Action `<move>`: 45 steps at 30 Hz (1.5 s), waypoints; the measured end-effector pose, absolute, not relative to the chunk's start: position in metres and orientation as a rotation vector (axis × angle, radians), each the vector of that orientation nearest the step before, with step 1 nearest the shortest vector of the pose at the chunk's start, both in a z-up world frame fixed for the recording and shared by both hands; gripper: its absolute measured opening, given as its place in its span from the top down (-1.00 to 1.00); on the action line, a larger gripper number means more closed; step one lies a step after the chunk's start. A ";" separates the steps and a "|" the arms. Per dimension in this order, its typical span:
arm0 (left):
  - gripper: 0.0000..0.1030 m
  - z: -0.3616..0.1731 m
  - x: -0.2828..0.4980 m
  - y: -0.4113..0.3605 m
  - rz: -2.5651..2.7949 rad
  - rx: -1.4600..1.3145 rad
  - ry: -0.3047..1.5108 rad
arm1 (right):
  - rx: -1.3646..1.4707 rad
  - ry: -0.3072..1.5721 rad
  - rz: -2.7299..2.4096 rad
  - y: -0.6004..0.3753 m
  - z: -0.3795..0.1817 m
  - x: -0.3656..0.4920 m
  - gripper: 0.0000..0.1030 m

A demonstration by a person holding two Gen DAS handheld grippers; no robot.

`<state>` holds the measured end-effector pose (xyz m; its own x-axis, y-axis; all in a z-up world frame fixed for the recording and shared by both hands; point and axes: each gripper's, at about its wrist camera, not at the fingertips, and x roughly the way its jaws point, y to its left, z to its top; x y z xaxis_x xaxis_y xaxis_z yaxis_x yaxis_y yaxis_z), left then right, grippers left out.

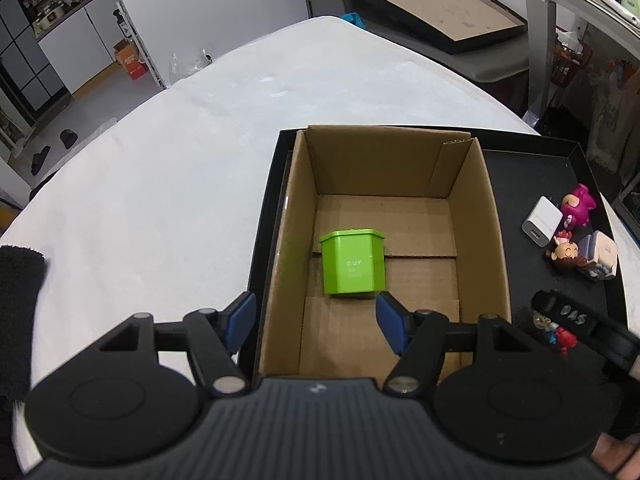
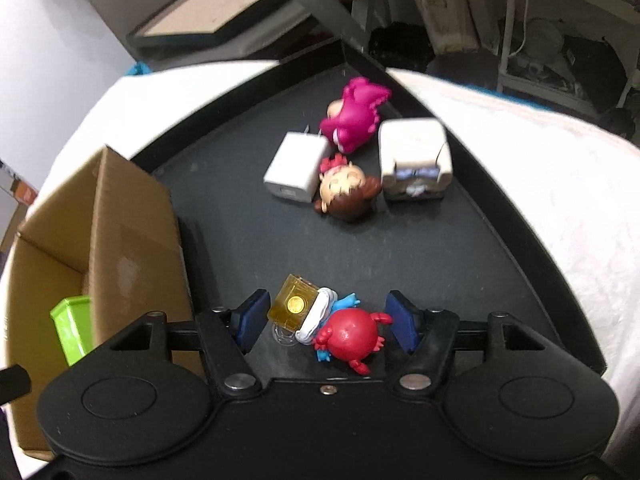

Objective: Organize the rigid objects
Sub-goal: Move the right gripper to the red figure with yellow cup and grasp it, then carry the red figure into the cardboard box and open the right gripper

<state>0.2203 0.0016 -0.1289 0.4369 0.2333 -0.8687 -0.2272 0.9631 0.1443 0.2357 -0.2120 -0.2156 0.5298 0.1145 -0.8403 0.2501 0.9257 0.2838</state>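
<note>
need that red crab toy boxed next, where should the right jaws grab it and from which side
Grip the crab toy across its round red body, coming straight down from above, probably. It lies flat on the tray, already between the open right gripper jaws. The yellow block at its head touches the left pad, so centre on the body.

Left gripper point(image 1: 316, 322): fills the bottom of the left wrist view, pointing toward the top of the frame; jaws spread wide, nothing between them.
Left fingertips point(image 1: 240, 320): blue pads, one at lower centre-left, the other at lower centre-right, well apart.
Right gripper point(image 2: 326, 322): fills the bottom of the right wrist view, tilted downward; jaws spread wide, not clamped.
Right fingertips point(image 2: 402, 326): blue pads at lower centre, well apart.
Right gripper in left wrist view point(image 1: 576, 318): dark body at lower right edge, partly visible.
</note>
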 end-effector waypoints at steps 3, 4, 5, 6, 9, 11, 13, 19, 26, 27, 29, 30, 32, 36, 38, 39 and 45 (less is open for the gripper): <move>-0.26 -0.127 0.219 0.005 0.287 0.008 1.075 | 0.435 0.993 -0.070 -0.217 -0.205 0.231 -0.21; -0.26 -0.128 0.218 0.007 0.289 0.003 1.074 | 0.427 0.981 -0.073 -0.218 -0.202 0.233 -0.21; -0.26 -0.128 0.217 0.009 0.288 -0.004 1.074 | 0.422 0.972 -0.077 -0.218 -0.200 0.232 -0.21; -0.26 -0.128 0.217 0.010 0.286 -0.009 1.074 | 0.420 0.965 -0.080 -0.219 -0.198 0.232 -0.21; -0.26 -0.128 0.215 0.013 0.280 -0.010 1.076 | 0.413 0.961 -0.087 -0.218 -0.193 0.235 -0.21; -0.26 -0.126 0.213 0.015 0.272 -0.012 1.078 | 0.406 0.955 -0.088 -0.218 -0.190 0.235 -0.21; -0.26 -0.125 0.213 0.018 0.272 -0.016 1.080 | 0.392 0.942 -0.090 -0.215 -0.186 0.237 -0.21; -0.26 -0.122 0.210 0.026 0.255 -0.021 1.078 | 0.375 0.907 -0.081 -0.208 -0.177 0.236 -0.21; -0.26 -0.119 0.204 0.040 0.241 -0.019 1.088 | 0.339 0.837 -0.024 -0.195 -0.156 0.236 -0.21; -0.26 -0.118 0.204 0.043 0.239 -0.024 1.087 | 0.335 0.826 -0.019 -0.194 -0.153 0.236 -0.21; -0.26 -0.118 0.204 0.048 0.235 -0.030 1.084 | 0.328 0.809 -0.008 -0.191 -0.149 0.237 -0.21; -0.26 -0.118 0.203 0.051 0.234 -0.035 1.083 | 0.318 0.799 -0.004 -0.188 -0.147 0.237 -0.21; -0.26 -0.118 0.203 0.057 0.229 -0.049 1.083 | 0.289 0.777 0.000 -0.183 -0.143 0.236 -0.21; -0.26 -0.121 0.206 0.067 0.219 -0.078 1.086 | 0.274 0.744 0.030 -0.175 -0.137 0.234 -0.21; -0.26 -0.122 0.207 0.071 0.210 -0.095 1.087 | 0.261 0.723 0.044 -0.168 -0.133 0.231 -0.21; -0.26 -0.123 0.208 0.073 0.203 -0.103 1.086 | 0.254 0.717 0.049 -0.165 -0.132 0.230 -0.21; -0.26 -0.130 0.216 0.079 0.154 -0.144 1.082 | 0.240 0.673 0.079 -0.151 -0.124 0.229 -0.21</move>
